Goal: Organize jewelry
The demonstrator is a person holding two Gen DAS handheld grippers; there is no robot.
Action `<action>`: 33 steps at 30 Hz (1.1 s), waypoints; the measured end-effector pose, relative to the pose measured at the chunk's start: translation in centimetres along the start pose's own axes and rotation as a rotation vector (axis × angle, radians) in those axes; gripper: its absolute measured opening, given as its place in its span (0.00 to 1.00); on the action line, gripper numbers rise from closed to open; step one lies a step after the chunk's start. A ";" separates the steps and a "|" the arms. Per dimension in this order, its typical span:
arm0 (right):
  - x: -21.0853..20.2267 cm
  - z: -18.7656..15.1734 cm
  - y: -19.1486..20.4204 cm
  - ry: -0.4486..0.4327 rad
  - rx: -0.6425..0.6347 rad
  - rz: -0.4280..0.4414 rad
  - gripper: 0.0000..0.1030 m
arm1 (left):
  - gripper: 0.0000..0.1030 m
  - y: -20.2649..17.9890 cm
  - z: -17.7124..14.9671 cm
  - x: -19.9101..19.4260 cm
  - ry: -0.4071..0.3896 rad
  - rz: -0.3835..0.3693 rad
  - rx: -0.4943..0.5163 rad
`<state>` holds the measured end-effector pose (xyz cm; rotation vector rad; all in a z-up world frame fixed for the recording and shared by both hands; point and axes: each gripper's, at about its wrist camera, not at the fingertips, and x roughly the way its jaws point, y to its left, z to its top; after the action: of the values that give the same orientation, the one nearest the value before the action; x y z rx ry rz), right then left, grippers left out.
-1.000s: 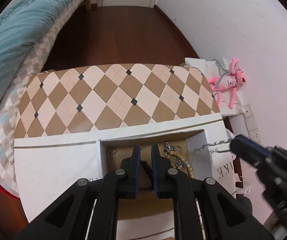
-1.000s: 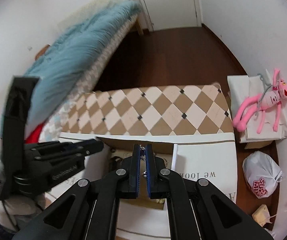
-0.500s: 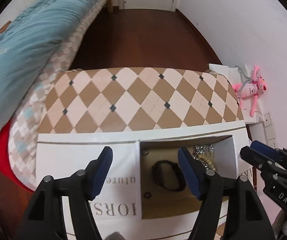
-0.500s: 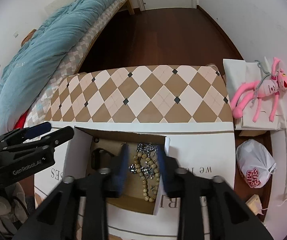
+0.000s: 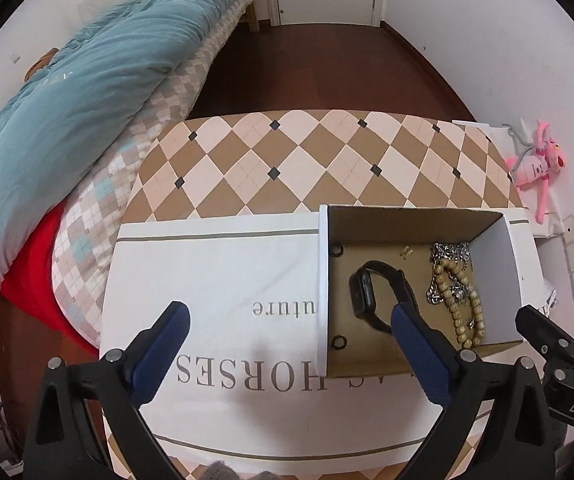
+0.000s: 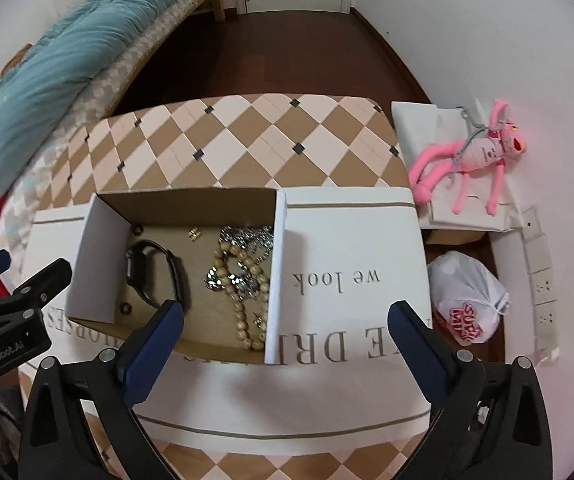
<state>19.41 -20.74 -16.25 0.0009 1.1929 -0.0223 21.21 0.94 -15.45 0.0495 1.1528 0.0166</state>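
Above box (image 5: pixel 495 236) rim | left gripper (image 5: pixel 291 320), right gripper (image 6: pixel 287 316) fingers spread wide, empty

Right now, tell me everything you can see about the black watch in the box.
The black watch lies on its side on the brown floor of the open cardboard box, in its left half as the right wrist view shows it. It has a dark rectangular face and a matte black strap closed into a loop. It looks like rubber or plastic. It lies apart from the bead bracelet and silver chain beside it. Neither gripper touches it.
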 end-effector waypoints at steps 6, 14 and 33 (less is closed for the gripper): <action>-0.5 -0.4 0.2 -0.014 0.005 -0.019 1.00 | 1.00 0.1 -0.6 -1.4 -0.016 0.003 -0.017; -4.3 -1.4 0.0 -0.070 0.016 -0.005 1.00 | 1.00 0.5 -1.8 -5.5 -0.062 -0.021 -0.046; -21.1 -5.8 -0.5 -0.336 0.020 -0.009 1.00 | 1.00 0.9 -5.0 -19.9 -0.239 -0.045 -0.051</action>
<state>6.24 -20.82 1.20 0.0088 0.8569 -0.0407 8.55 1.25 0.74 -0.0196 0.9136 -0.0003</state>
